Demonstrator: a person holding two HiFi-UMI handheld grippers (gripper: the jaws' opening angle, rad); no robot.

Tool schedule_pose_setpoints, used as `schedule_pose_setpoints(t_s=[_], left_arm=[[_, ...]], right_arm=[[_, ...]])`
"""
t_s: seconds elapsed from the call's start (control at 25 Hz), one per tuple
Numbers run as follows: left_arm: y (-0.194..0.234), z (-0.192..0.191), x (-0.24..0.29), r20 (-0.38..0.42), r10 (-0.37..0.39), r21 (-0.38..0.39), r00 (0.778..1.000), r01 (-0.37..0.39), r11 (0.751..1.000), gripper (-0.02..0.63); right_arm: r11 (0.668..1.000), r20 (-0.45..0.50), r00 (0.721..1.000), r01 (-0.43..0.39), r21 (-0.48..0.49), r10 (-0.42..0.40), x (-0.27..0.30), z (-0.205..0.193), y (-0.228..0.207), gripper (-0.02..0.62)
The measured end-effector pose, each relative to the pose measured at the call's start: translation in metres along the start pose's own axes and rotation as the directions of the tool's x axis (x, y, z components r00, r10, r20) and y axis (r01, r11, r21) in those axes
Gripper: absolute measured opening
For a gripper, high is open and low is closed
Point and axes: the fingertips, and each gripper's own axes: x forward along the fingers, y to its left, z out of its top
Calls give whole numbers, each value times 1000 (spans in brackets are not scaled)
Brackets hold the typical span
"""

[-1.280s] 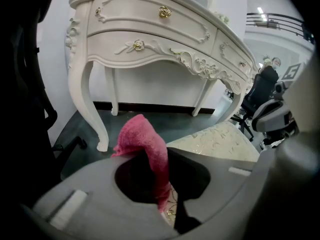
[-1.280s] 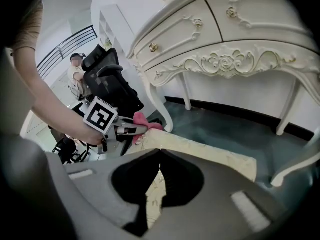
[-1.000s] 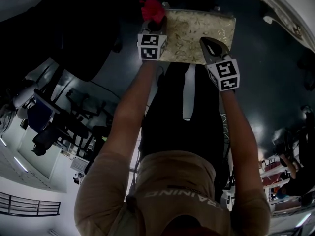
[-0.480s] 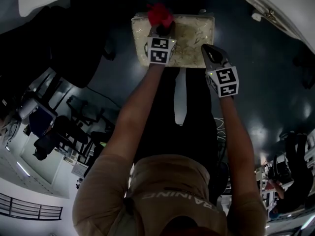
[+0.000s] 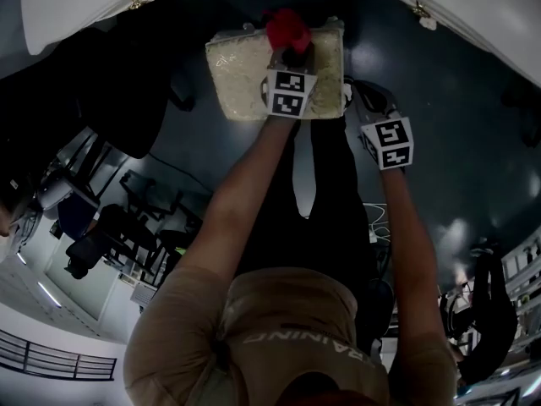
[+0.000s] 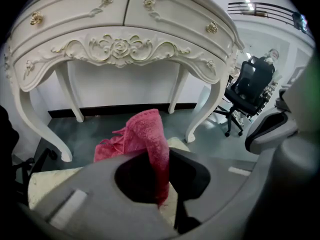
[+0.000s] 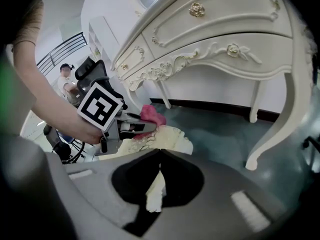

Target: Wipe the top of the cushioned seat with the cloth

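Observation:
The cushioned seat [image 5: 241,70], cream with a gold pattern, stands on the dark floor in front of me. My left gripper [image 5: 293,56] is over its far right part, shut on the red cloth [image 5: 287,28], which bunches past the jaws. In the left gripper view the cloth [image 6: 142,134] hangs through the left gripper [image 6: 162,156] above the seat [image 6: 47,181]. My right gripper [image 5: 359,91] hovers just off the seat's right edge, shut on nothing. The right gripper view shows the right gripper [image 7: 159,153] pointing at the seat [image 7: 167,139], the cloth [image 7: 152,115] and the left gripper [image 7: 137,127].
A white ornate dressing table [image 6: 120,34] with gold knobs stands just beyond the seat, its curved legs [image 7: 270,134] on the floor. A black office chair [image 6: 250,84] is off to the right. A person [image 7: 67,79] stands in the background.
The left gripper has carried the cloth from the seat's far left corner rightwards along its far edge. The right gripper now sits off the seat's right edge.

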Motion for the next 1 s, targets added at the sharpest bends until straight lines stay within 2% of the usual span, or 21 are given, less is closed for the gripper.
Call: schedule_pose_setpoints(t_s=[0.24,0.48,0.56,0.68,0.88,1.0], left_arm=[[-43,13,16,-6,-53,14,999,53,999,33],[-80,14,28,-65,-161,32,985,163,986,34],[-93,12,28,-83,-236,23,968,239,971,34],[-111,10,19,-83,-356,-24,931,355,935,32],[-115,19,-13,27,-430,-45,902,431,901,32],[-108,24,-46,108,-475,-39,873,481,876,32]], right_arm=[[1000,-4,1000,21,18,-21,-15,-4,-21,5],[999,-6,999,38,24,-38,-23,-8,-29,5],[998,0,999,52,31,-52,-26,-8,-30,5],[998,-3,998,64,29,-64,-29,-11,-24,5],[996,20,996,86,30,-87,-30,-8,-9,5],[995,29,995,95,33,-96,-28,-4,14,5]])
